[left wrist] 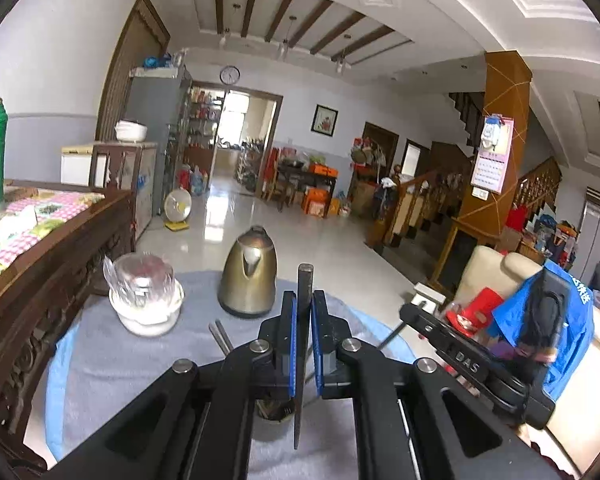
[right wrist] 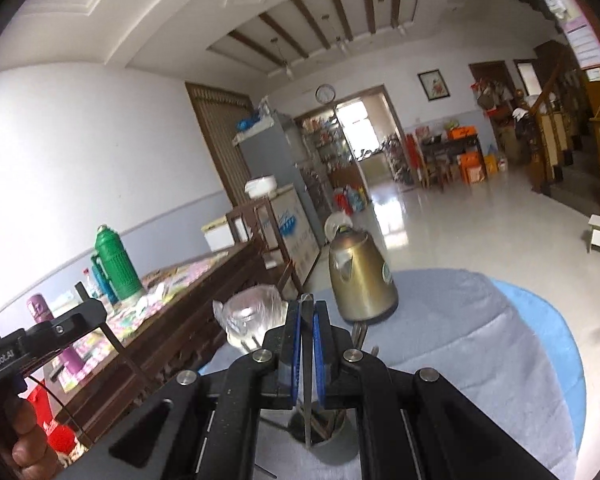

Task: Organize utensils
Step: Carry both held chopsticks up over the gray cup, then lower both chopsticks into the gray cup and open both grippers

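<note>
Left wrist: left tongs (left wrist: 303, 336) pinch chopstick (left wrist: 305, 280) above holder (left wrist: 274, 424)

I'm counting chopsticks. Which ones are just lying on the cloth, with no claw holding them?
The pair lying flat by the kettle. The others stand up: a chopstick pinched in the left claw, another in the right claw.

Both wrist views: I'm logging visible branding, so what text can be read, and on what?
"DAS" on the right gripper body, left wrist view.
"GenRobot.AI" on the left gripper body, right wrist view.
Wall calendar, blue cloth's white characters, kettle label, cabinet logo: too blurred to read.
</note>
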Motion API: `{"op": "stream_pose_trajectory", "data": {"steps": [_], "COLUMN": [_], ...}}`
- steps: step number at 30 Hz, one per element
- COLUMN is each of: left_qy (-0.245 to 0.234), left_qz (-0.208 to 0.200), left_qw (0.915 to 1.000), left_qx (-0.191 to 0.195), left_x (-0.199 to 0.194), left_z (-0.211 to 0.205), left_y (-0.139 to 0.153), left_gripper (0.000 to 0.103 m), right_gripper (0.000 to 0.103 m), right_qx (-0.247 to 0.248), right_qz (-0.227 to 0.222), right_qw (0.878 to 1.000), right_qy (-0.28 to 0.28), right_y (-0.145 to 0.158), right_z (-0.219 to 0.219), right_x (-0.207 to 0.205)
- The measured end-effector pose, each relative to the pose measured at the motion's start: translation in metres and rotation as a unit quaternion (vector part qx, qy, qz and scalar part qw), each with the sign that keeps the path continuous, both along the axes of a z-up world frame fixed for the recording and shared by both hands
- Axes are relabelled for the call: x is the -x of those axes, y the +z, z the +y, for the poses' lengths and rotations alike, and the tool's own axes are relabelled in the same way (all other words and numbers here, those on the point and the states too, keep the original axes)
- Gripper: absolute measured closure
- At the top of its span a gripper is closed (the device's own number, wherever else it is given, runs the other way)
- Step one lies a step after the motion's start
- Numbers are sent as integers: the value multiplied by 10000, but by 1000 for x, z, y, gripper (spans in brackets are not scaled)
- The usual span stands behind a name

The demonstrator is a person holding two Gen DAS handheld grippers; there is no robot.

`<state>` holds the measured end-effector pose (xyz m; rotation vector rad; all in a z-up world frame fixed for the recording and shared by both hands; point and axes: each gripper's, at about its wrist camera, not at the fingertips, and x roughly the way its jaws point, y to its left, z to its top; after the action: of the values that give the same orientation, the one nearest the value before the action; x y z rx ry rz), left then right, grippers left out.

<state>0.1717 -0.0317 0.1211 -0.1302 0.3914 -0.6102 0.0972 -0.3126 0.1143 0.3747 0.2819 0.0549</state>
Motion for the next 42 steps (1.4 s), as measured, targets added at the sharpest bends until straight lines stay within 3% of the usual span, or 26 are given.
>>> {"op": "stream_pose_trajectory", "data": {"steps": [6, 16, 27, 42], "left_qy": [132, 592, 830, 937], "left_qz": [-77, -490, -358, -429], "left_qw": [9999, 9969, 9954, 9932], "left_qx": [20, -142, -327, -544], "left_x": [-12, -16, -31, -27], "left_z": [-11, -23, -38, -46], "left_y": [0, -9, -35, -42], "left_gripper": [96, 96, 96, 96], "right_gripper": [97, 97, 97, 97], "right_qx": [26, -47, -44, -84], "right_qz": [-146, 110, 293, 376], "right_qw": [9995, 9995, 9992, 9990], "right_qy": [-264, -305, -273, -220], "right_y": [6, -15, -32, -36], "right_z": [-3, -7, -2, -2], "right_x": [-2, -13, -15, -14]}}
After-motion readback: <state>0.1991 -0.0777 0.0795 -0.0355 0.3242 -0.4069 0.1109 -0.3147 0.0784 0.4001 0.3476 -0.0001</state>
